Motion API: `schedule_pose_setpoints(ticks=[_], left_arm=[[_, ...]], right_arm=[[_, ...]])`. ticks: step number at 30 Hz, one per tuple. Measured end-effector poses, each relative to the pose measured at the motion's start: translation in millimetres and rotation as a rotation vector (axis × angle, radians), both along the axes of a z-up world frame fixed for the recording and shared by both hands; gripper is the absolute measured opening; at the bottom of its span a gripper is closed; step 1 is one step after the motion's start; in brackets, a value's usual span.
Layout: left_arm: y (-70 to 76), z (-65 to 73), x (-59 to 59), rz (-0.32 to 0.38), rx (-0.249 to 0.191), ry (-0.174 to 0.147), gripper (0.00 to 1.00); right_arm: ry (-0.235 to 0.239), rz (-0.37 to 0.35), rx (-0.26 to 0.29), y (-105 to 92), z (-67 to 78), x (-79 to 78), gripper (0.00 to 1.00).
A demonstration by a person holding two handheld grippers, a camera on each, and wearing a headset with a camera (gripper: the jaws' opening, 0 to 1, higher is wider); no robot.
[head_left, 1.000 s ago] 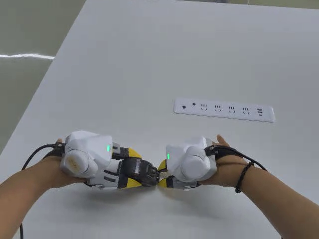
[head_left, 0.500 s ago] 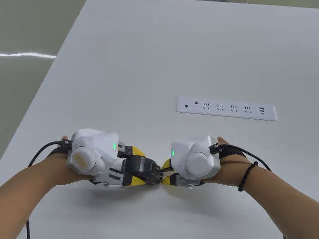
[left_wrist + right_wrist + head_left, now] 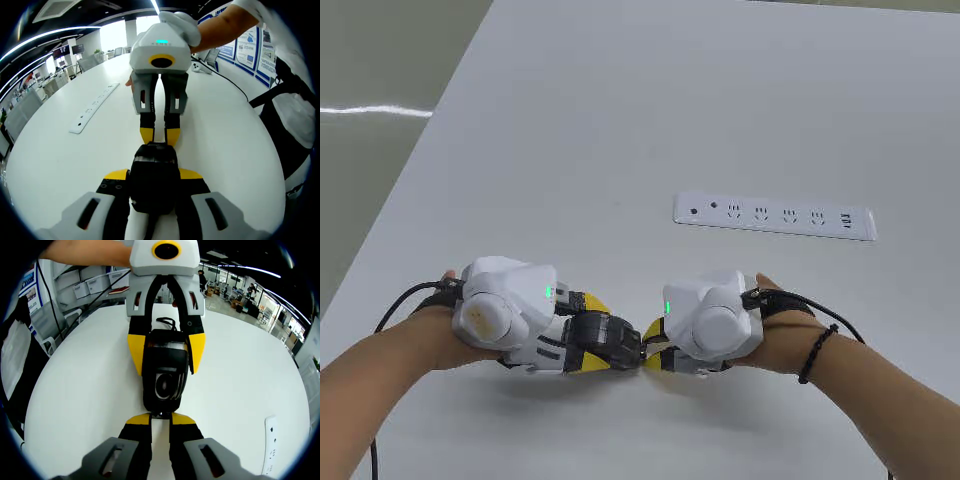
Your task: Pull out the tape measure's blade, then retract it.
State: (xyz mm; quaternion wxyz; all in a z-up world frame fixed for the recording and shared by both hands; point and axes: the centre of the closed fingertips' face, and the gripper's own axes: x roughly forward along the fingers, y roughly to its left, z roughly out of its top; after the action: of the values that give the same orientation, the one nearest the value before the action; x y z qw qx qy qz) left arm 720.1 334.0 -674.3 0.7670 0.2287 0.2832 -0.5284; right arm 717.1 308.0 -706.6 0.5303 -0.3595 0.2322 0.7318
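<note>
The tape measure, at the lower centre of the head view, was clamped by its rigid case in the left gripper. The right gripper was pinched narrowly on the end hook, judged the surest hold on so thin, springy a strip.

Two hand-held grippers of one make. Left gripper: rounded white shell, small green light on top, round beige disc on the rear face, black and grey links toward the front, yellow fingertips. Grey finger bases with dark oval slots. Right gripper: same white shell and green light, black fingers ending in yellow pads. Thin black cable at the rear of the left one, another looping off the right. Black hand strap behind the right shell. Black cord bracelet on the right wrist. White top, crossed by a black shoulder strap.
</note>
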Motion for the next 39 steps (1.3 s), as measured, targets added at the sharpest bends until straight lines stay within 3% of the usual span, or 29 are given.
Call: schedule_pose_setpoints(ticks=[39], left_arm=[[0.2, -0.1, 1.5, 0.007, 0.007, 0.006, 0.31]], right_arm=[[0.007, -0.008, 0.019, -13.6, 0.6, 5.8, 0.09]])
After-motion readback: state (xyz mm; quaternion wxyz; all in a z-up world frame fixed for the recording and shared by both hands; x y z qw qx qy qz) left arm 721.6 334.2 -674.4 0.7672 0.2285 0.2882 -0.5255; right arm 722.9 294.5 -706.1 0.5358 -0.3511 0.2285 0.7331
